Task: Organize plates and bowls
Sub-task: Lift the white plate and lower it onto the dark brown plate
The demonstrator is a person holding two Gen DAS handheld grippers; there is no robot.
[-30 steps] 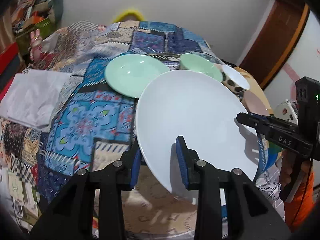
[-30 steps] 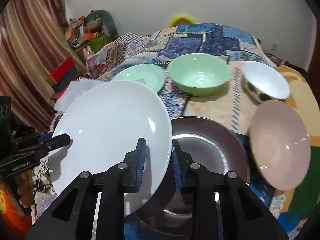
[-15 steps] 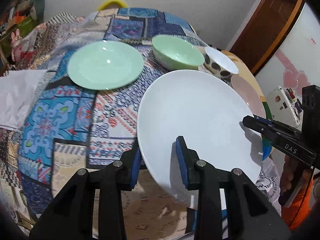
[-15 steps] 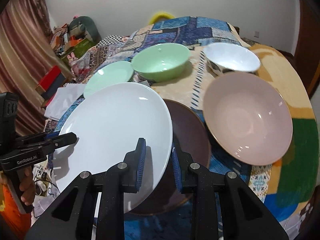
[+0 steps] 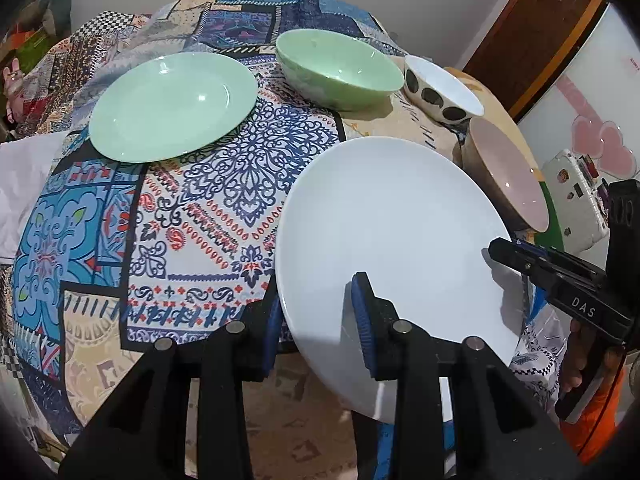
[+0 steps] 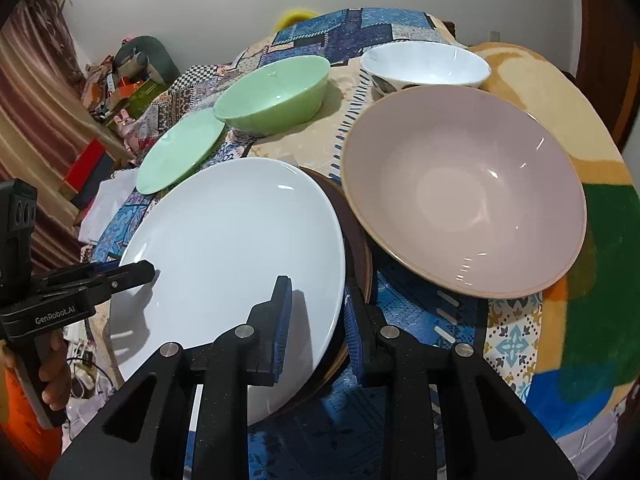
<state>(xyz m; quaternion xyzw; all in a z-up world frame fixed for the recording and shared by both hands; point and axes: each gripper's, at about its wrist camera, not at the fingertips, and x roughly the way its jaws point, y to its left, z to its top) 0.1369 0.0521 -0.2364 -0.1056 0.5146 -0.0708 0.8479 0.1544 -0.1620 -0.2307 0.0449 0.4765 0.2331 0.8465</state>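
A large white plate (image 5: 392,240) (image 6: 232,248) hangs tilted, gripped at two sides of its rim. My left gripper (image 5: 318,300) is shut on its near edge, and its tip (image 6: 148,270) shows at the plate's left in the right wrist view. My right gripper (image 6: 316,292) is shut on the opposite edge. Under the white plate lies a dark brown plate (image 6: 358,240), mostly covered. A pink bowl (image 6: 464,200) (image 5: 508,176) sits to the right. Behind stand a green bowl (image 5: 340,68), a green plate (image 5: 172,106) and a white spotted bowl (image 5: 440,92).
The round table wears a patchwork cloth (image 5: 224,208). A folded white cloth (image 5: 20,184) lies off its left edge, with clutter beyond. A white box (image 5: 576,196) and a wooden door (image 5: 532,32) stand to the right. A hand (image 6: 52,376) holds the left gripper's grip.
Both grippers carried the white plate down and toward the pink bowl. It now covers most of the brown plate, and the green dishes sit further back in both views.
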